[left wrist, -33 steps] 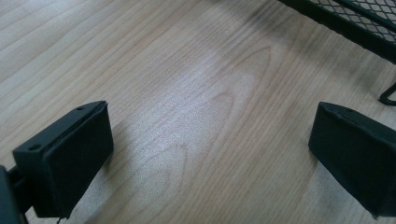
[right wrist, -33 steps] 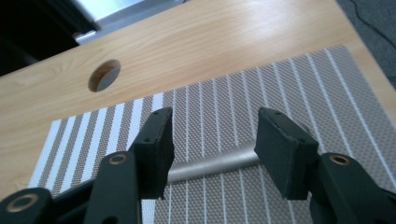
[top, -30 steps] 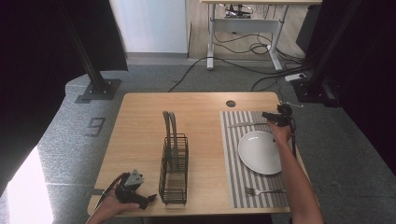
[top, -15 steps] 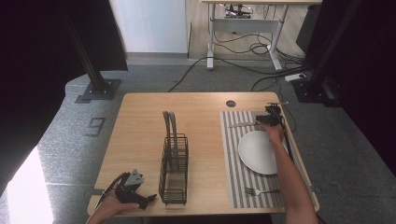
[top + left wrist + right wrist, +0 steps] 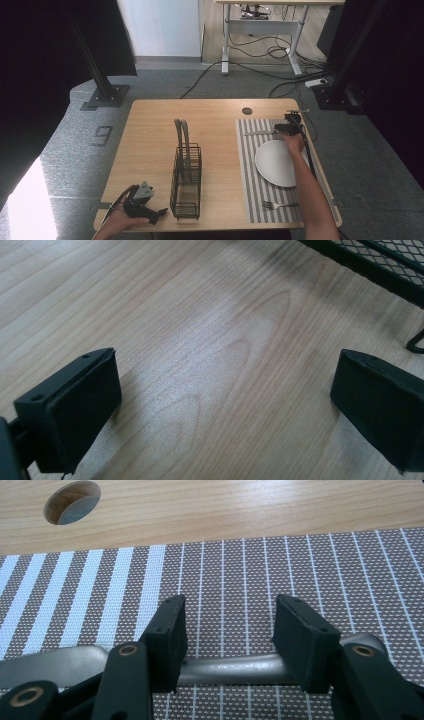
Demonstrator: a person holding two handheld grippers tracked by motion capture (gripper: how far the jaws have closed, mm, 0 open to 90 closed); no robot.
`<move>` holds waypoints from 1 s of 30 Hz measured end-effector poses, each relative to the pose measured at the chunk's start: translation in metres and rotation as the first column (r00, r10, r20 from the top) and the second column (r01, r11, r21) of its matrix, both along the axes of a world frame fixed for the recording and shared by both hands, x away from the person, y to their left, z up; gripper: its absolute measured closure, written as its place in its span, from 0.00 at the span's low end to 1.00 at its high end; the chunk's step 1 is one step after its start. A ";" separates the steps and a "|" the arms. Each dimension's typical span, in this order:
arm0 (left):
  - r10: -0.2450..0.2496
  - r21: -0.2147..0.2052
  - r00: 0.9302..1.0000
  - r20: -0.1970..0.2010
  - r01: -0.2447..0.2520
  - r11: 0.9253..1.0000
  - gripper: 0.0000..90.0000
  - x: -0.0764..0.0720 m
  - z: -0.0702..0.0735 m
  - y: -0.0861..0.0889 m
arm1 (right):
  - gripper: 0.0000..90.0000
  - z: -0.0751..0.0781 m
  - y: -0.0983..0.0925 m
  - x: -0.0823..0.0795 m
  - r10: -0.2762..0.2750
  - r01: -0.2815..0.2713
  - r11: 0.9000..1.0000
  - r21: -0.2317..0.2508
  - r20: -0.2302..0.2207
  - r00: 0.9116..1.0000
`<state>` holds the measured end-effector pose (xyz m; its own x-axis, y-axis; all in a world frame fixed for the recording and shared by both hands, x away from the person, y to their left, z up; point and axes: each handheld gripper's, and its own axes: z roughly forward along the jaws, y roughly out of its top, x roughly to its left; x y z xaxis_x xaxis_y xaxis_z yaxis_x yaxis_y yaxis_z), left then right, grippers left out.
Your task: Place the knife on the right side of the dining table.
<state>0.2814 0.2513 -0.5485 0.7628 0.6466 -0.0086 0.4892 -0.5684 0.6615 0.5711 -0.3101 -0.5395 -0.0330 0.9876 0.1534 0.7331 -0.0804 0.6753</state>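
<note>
The right tool [image 5: 227, 635] is hovering low over the striped placemat [image 5: 300, 565], its jaws standing partly open with a gap on each side of the grey metal utensil handle [image 5: 235, 669] lying crosswise beneath them. The pads are not pressing on the metal, so nothing is gripped yet; straddling the handle's narrow stretch looks like lining up for a pinch across it. In the high view this tool [image 5: 288, 128] is sitting at the upper right of the frame, over the far end of the placemat [image 5: 248, 170], where the utensil [image 5: 259, 133] is resting just beyond the white plate [image 5: 278, 162]. A fork [image 5: 279, 204] is lying on the mat's near end, below the plate, so the mat reads as a place setting, probably being taken apart.

The black wire caddy [image 5: 186, 180] is standing mid-frame on the worktop [image 5: 150, 140], its handle upright, probably as the place where cutlery goes.

The left tool [image 5: 142, 204] is resting at the lower left of the frame beside the caddy, jaws wide apart over bare wood [image 5: 215, 350] and holding nothing; it appears to be parked out of the way, with the caddy's mesh base [image 5: 380, 260] showing at the upper right of its own view.
</note>
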 end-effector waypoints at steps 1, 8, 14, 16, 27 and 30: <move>0.000 0.000 1.000 0.000 0.000 1.000 0.00 0.000 0.000 0.000 | 0.51 0.000 0.000 0.000 0.000 0.000 1.000 0.002 -0.001 1.000; 0.000 0.000 1.000 0.000 0.000 1.000 0.00 0.000 0.000 0.000 | 0.48 0.000 0.000 -0.001 -0.016 0.016 1.000 0.025 0.002 1.000; 0.000 0.000 1.000 0.000 0.000 1.000 0.00 0.000 0.000 0.000 | 0.50 0.011 0.000 -0.013 0.000 -0.009 0.995 0.103 0.094 0.996; -0.001 0.000 1.000 0.000 0.001 1.000 0.00 0.000 0.000 0.000 | 0.48 0.014 0.001 -0.017 0.024 -0.036 0.991 0.126 0.091 0.996; 0.000 0.001 1.000 0.000 0.000 1.000 0.00 0.000 0.000 0.000 | 0.47 0.034 0.010 -0.049 0.091 -0.106 0.988 0.110 0.132 0.987; -0.001 0.001 1.000 0.000 0.001 1.000 0.00 0.000 0.000 0.000 | 0.44 0.043 0.017 -0.064 0.138 -0.150 0.985 0.087 0.125 0.982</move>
<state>0.2814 0.2513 -0.5485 0.7632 0.6461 -0.0081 0.4890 -0.5693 0.6609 0.5074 -0.2934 -0.4965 -0.1974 0.9520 0.2338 0.6575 -0.0484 0.7519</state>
